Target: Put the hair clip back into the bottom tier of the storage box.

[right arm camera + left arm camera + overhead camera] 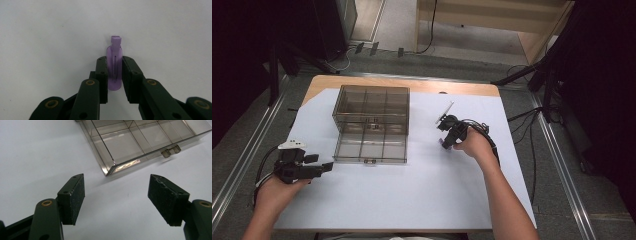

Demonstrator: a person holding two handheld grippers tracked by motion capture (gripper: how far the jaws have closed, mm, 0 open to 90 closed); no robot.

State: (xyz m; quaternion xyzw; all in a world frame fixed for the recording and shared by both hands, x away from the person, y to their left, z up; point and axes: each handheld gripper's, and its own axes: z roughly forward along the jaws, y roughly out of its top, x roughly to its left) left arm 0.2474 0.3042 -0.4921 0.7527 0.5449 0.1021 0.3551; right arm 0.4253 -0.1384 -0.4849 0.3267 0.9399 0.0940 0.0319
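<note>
right gripper (114,75) clamped on purple clip (114,67) (on white sheet (50,37))

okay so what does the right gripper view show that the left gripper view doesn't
Right gripper view: a small purple clip clamped between the right gripper's closed jaws, its tip poking out beyond them. Left gripper view: the left gripper with its jaws wide apart and nothing between them, and beyond it the corner of a clear divided box with a small latch on its front edge. Both show the white table cover underneath.
</note>
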